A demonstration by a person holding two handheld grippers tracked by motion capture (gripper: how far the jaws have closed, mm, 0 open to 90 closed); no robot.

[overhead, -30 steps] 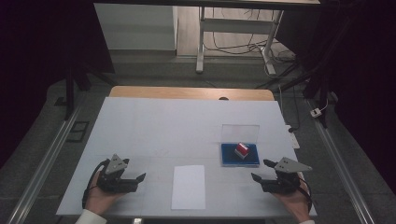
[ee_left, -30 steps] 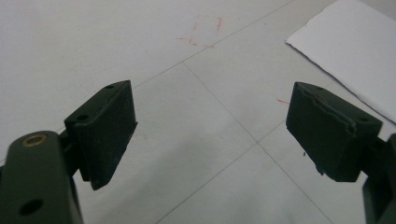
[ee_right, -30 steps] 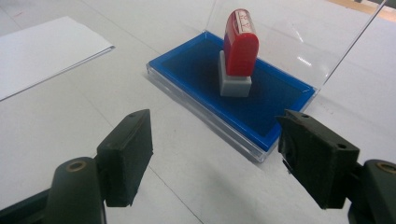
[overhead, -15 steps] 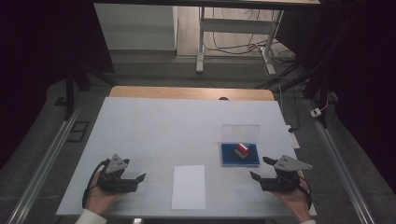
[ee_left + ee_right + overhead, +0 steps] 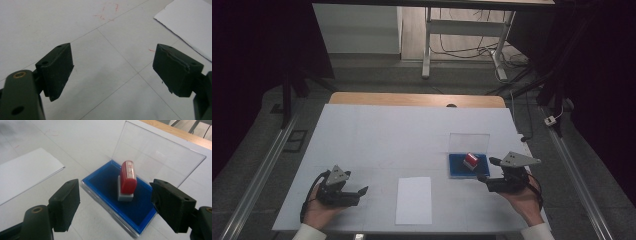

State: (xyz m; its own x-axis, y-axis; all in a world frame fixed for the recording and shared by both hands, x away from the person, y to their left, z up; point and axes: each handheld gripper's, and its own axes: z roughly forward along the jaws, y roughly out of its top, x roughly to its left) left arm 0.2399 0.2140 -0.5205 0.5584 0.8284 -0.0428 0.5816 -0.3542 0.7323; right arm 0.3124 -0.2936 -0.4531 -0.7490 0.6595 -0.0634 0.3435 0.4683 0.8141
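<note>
A red stamp stands upright on a blue ink pad, in a case whose clear lid stands raised behind it. My right gripper hovers just right of the case and points at the stamp. Its jaws have just been opening and stand wide, with nothing gripped. My left gripper rests low at the table's near left, open over bare surface. A white paper sheet lies between the two hands.
The white table top has a wooden strip at its far edge and faint red marks ahead of the left gripper. Metal rails run along both sides on the floor. Desk legs and cables stand beyond.
The right gripper has lifted and moved a little toward the ink pad case. The left gripper has stayed where it was.
</note>
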